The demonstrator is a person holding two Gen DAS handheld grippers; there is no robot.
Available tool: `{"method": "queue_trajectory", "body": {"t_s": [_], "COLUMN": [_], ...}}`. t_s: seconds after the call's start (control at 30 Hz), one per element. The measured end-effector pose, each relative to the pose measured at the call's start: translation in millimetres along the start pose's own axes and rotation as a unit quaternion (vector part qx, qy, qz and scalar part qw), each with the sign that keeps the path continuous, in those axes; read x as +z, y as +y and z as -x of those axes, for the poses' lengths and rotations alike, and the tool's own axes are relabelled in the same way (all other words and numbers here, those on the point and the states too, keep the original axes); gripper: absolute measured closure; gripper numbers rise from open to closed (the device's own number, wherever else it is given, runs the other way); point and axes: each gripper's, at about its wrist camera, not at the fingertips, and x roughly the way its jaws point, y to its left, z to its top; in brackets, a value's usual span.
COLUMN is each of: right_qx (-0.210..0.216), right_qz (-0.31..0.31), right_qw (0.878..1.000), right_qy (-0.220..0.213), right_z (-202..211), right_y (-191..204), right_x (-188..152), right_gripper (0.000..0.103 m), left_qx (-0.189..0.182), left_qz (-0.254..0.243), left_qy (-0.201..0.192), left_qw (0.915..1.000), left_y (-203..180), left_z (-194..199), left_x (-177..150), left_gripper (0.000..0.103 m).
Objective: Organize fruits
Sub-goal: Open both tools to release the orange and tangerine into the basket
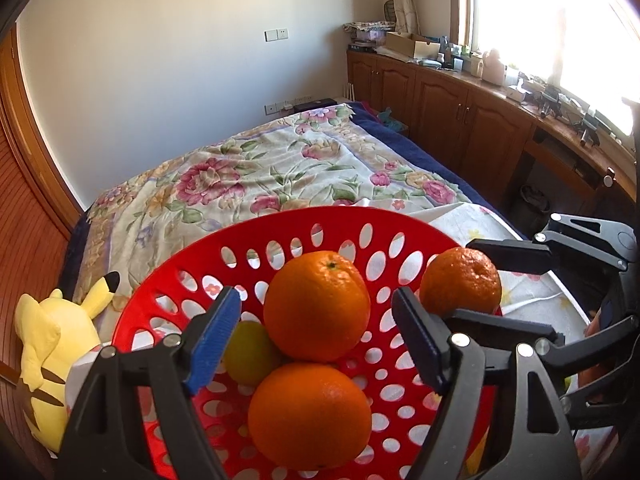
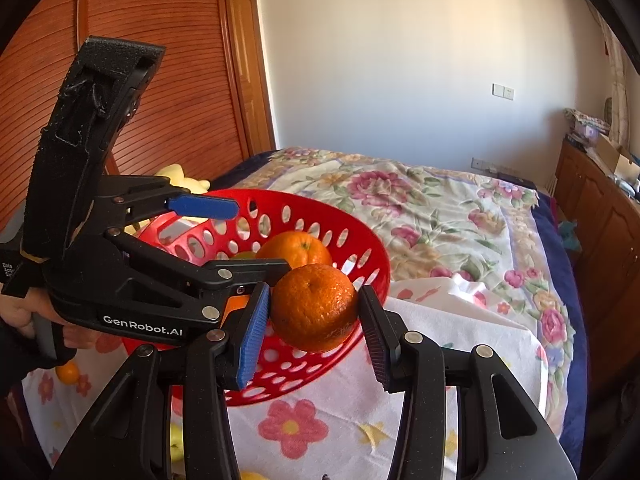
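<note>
A red perforated basket [image 1: 192,280] [image 2: 340,220] stands on a flowered cloth. In it lie two large oranges [image 1: 316,306] [image 1: 310,414] and a yellow-green fruit [image 1: 250,352]. My left gripper [image 1: 316,336] is open and empty, hovering over the basket with the oranges between its jaws. It also shows in the right wrist view [image 2: 244,236]. My right gripper [image 2: 314,330] is shut on a mandarin [image 2: 314,306] and holds it over the basket's right rim. The mandarin also shows in the left wrist view [image 1: 460,280].
A yellow plush toy [image 1: 52,344] lies left of the basket. A small orange fruit [image 2: 67,373] and yellow fruits [image 2: 176,440] lie on the cloth nearby. A floral bedspread [image 1: 280,168] stretches behind. Wooden cabinets [image 1: 460,112] line the right wall.
</note>
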Motion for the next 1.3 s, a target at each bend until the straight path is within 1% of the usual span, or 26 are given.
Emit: {"method": "queue_trajectory", "body": {"t_s": [0.2, 0.4, 0.73, 1.0, 1.13, 1.17, 1.3], "right_qx": [0.003, 0.009, 0.008, 0.0, 0.0, -0.001, -0.007], "right_qz": [0.003, 0.013, 0.021, 0.021, 0.015, 0.014, 0.011], "right_qw": [1.0, 1.0, 0.999, 0.999, 0.999, 1.0, 1.0], "right_qy": [0.008, 0.016, 0.028, 0.035, 0.029, 0.028, 0.021], "right_z": [-3.2, -8.4, -16.4, -17.5, -11.7, -10.6, -1.7], "right_y": [1.9, 13.6, 28.2, 36.6, 37.8, 38.2, 41.6], "right_x": [-4.9, -7.6, -12.3, -13.9, -12.8, -12.2, -11.4], "right_gripper": [0.057, 0.057, 0.057, 0.056, 0.055, 0.053, 0.053], "left_qx": [0.001, -0.002, 0.017, 0.015, 0.016, 0.018, 0.026], "left_qz": [0.014, 0.031, 0.035, 0.043, 0.045, 0.044, 0.047], "left_qy": [-0.001, -0.022, -0.043, -0.053, -0.055, -0.057, -0.065], "left_qw": [0.9999, 0.9993, 0.9983, 0.9976, 0.9973, 0.9972, 0.9964], "left_y": [9.9, 17.4, 28.8, 35.9, 34.3, 34.3, 35.1], "left_z": [5.1, 26.1, 57.8, 72.4, 79.8, 82.3, 95.7], "left_x": [-13.1, -26.8, -47.6, -58.6, -64.2, -65.5, -73.3], "left_gripper": [0.025, 0.025, 0.025, 0.025, 0.025, 0.025, 0.024]}}
